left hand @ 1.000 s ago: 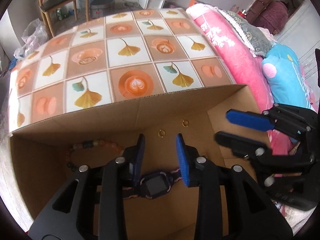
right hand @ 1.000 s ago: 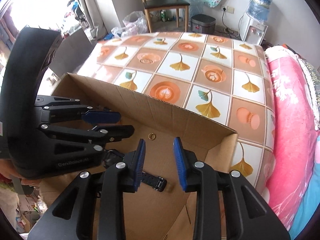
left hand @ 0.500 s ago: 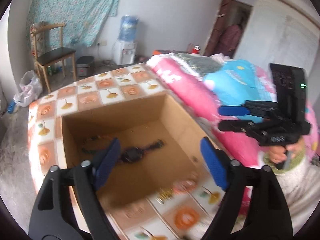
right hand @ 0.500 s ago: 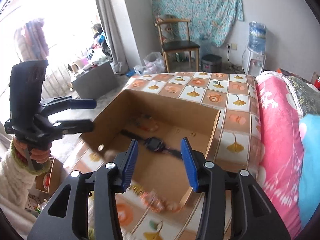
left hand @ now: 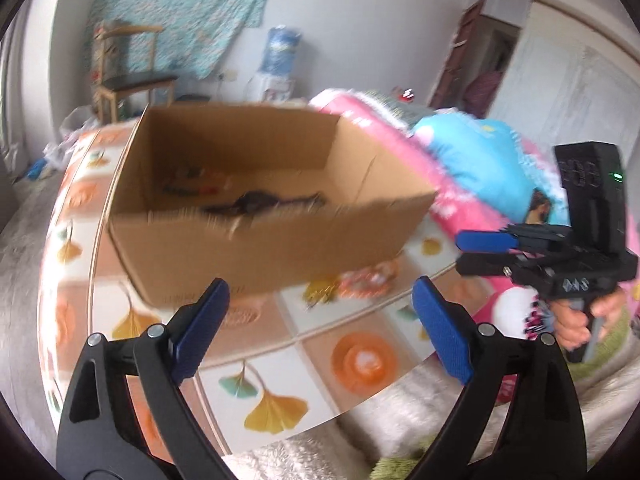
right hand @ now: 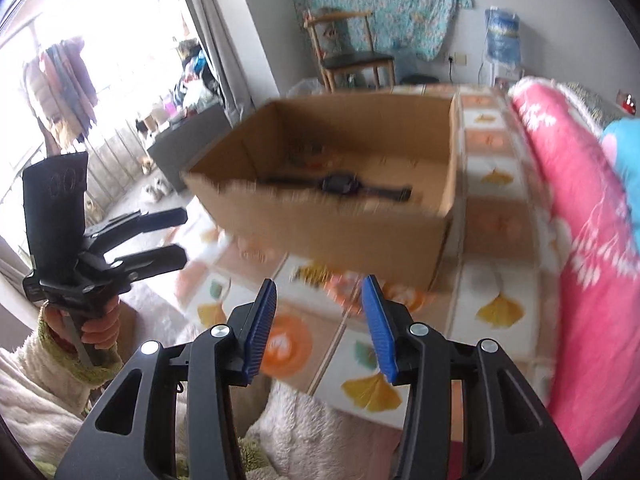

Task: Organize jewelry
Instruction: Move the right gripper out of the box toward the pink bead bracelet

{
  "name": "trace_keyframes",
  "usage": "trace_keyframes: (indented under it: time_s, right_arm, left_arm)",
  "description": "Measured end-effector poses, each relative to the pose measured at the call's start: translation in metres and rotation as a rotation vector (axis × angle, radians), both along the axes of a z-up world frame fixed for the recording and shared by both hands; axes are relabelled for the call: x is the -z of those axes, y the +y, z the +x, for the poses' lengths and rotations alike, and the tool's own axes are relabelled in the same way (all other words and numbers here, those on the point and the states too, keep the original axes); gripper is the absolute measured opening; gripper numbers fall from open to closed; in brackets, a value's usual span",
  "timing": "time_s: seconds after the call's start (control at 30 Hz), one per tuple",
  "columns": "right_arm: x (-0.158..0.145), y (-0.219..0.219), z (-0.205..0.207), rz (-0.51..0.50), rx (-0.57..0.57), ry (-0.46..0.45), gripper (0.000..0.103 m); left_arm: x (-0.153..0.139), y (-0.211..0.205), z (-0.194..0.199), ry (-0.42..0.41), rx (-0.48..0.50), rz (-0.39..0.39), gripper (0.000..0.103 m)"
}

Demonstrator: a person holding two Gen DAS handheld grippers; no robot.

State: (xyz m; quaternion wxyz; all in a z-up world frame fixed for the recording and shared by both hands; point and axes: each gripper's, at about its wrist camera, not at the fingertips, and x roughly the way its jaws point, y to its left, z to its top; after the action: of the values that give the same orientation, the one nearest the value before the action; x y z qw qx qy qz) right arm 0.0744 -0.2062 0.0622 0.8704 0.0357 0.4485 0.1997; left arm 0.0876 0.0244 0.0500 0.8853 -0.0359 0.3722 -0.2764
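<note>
An open cardboard box [left hand: 256, 248] [right hand: 348, 236] stands on the tiled table. A dark watch [left hand: 256, 202] [right hand: 340, 186] lies on its floor, with a blurred bead bracelet [left hand: 188, 184] behind it. More blurred jewelry [left hand: 360, 278] [right hand: 340, 280] lies on the table just in front of the box. My left gripper [left hand: 320, 320] [right hand: 182, 236] is open wide and empty, pulled back above the table's near edge. My right gripper [right hand: 320, 316] [left hand: 460, 250] is open and empty, also back from the box.
The table [left hand: 360, 360] has a ginkgo-leaf tile pattern and its near edge lies below my grippers. Pink and blue bedding [right hand: 580, 220] lies along the right. A wooden chair [right hand: 348, 52] and a water dispenser [left hand: 276, 60] stand at the far wall.
Both grippers pulled up and back out of the box, leaving the watch inside. The left gripper opened wider. The view now looks at the box from the front, lower down.
</note>
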Motion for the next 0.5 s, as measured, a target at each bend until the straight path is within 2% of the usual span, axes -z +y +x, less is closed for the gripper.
trace_keyframes:
  time_s: [0.17,0.3,0.43,0.5]
  right_arm:
    - [0.035,0.014,0.006,-0.037,-0.016,0.059,0.044]
    - [0.051,0.023,0.018,-0.093,-0.025,0.077,0.042]
    - [0.061,0.029,0.035,-0.124,-0.051,0.087,0.037]
    - [0.066,0.032,0.041,-0.133,-0.066,0.092,0.035]
  left_arm:
    - [0.031,-0.008,-0.002,-0.010,-0.040,0.076,0.089]
    - [0.048,-0.020,-0.004,-0.034,-0.034,0.152,0.089]
    - [0.059,-0.027,0.000,-0.037,-0.036,0.168,0.089]
    - [0.062,-0.027,0.003,-0.030,-0.041,0.150,0.088]
